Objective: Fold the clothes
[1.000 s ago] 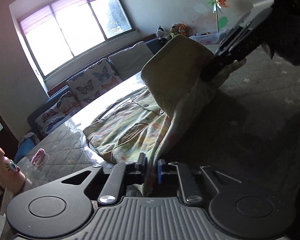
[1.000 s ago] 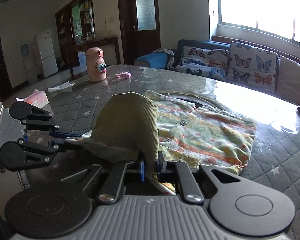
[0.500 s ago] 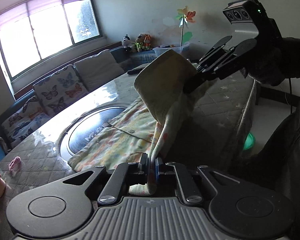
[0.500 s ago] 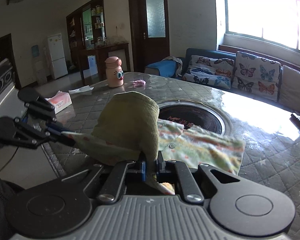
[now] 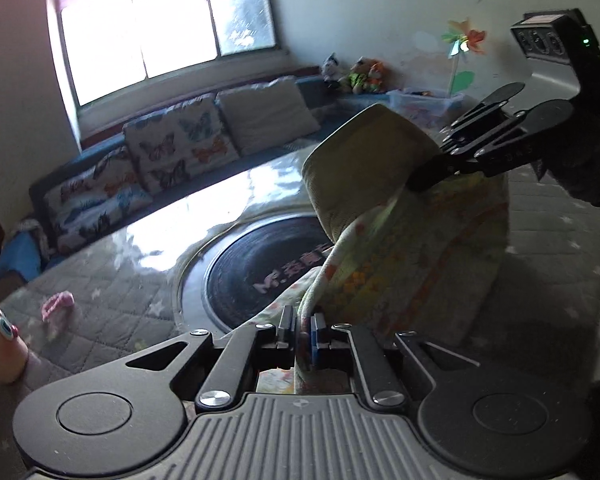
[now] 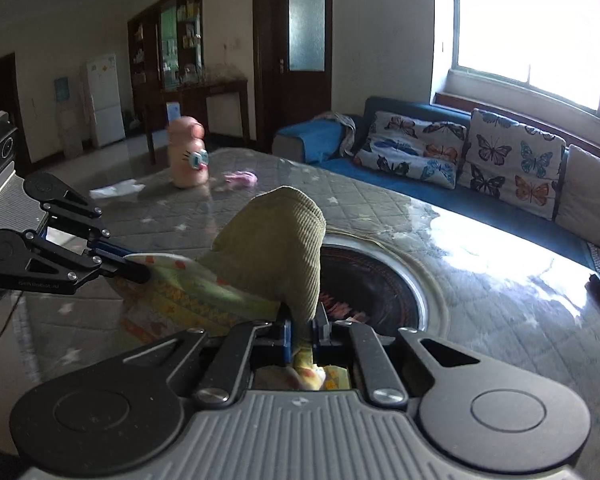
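A small garment (image 5: 400, 264) of yellow-green patterned cloth with an olive ribbed lining (image 6: 276, 248) hangs between my two grippers above the table. My left gripper (image 5: 302, 320) is shut on one edge of it at the bottom of the left wrist view. It also shows at the left of the right wrist view (image 6: 138, 274). My right gripper (image 6: 304, 324) is shut on another edge, and its tip shows at the upper right of the left wrist view (image 5: 420, 178). The olive part arches up between the two grips, and the lower part of the cloth trails down towards the table.
The table has a grey quilted cover (image 6: 380, 208) and a round dark inset (image 5: 260, 264) in its middle. A pink bottle (image 6: 188, 160), a small pink item (image 6: 242, 178) and a white tissue (image 6: 116, 190) lie at its far side. Beyond is a sofa with butterfly cushions (image 6: 480, 152).
Both grippers rose and drew back with the garment. It has lifted off the table, and the round dark inset it covered now lies bare.
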